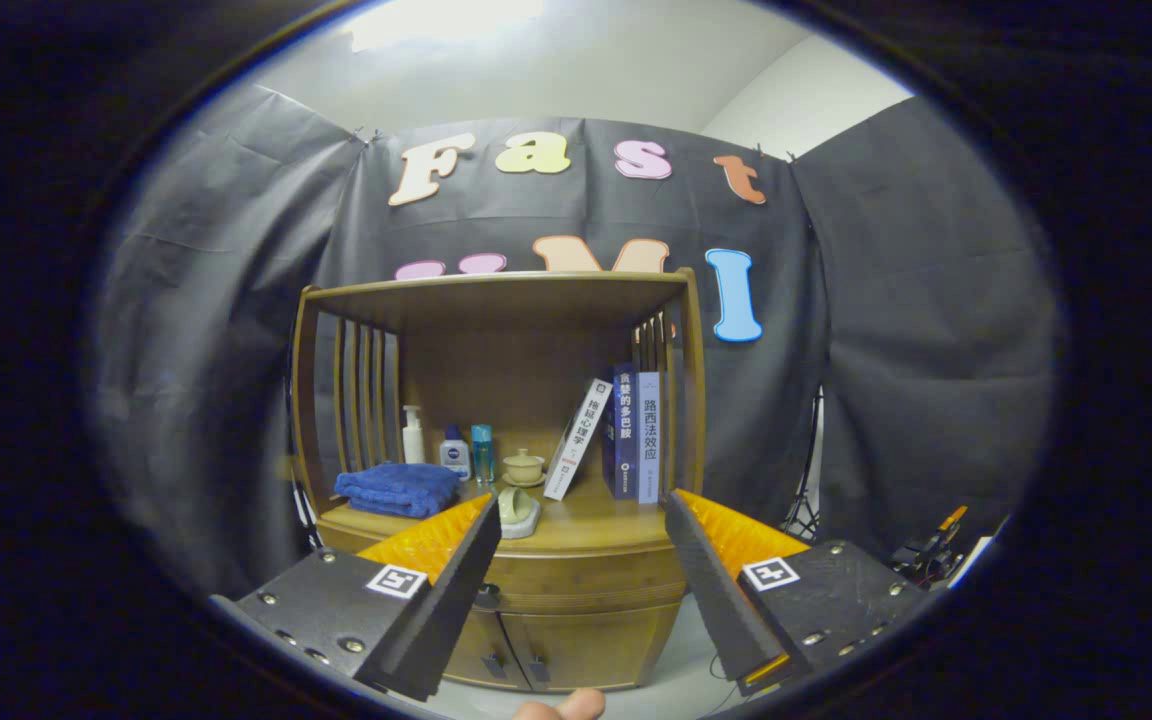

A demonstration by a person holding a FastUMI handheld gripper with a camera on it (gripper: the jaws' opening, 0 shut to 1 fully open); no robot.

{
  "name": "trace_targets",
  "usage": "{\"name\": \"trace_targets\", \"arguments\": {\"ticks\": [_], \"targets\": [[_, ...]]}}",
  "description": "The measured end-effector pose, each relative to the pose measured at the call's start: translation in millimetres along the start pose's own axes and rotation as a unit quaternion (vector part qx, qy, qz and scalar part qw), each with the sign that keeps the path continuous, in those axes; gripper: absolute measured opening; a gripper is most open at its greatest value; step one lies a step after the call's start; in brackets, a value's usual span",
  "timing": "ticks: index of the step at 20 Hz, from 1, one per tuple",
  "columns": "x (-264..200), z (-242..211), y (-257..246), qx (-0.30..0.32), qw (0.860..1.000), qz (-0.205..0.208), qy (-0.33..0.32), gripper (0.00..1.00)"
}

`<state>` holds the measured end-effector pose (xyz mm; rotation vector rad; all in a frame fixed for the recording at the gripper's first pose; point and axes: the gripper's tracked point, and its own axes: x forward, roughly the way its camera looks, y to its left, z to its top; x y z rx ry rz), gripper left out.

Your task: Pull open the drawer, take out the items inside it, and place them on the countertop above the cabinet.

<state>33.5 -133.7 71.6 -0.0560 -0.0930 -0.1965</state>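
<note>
The tool (576,515) is held in mid-air with its two fingers spread wide apart and nothing between them, facing a wooden cabinet (576,640). A fingertip of the person's hand (564,706) shows just below the fingers. Straight ahead, between the fingers, sits the closed drawer (581,585), with two closed doors under it. Above the drawer is the bench (606,525). A folded blue towel (396,488) lies at its left edge. A pale cup (516,510) lies on its side at the front edge. Along the back stand a pump bottle (413,435), two small bottles (466,452) and a lidded teacup (523,466). Three books (621,435) stand at the right edge, one leaning
</note>
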Motion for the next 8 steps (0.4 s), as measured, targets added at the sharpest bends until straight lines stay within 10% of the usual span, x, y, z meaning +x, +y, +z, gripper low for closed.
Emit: {"name": "trace_targets", "arguments": {"ticks": [8], "targets": [[0.0, -10.5, -15.4, 0.009, 1.0, -0.004, 0.015, 0.99]]}}
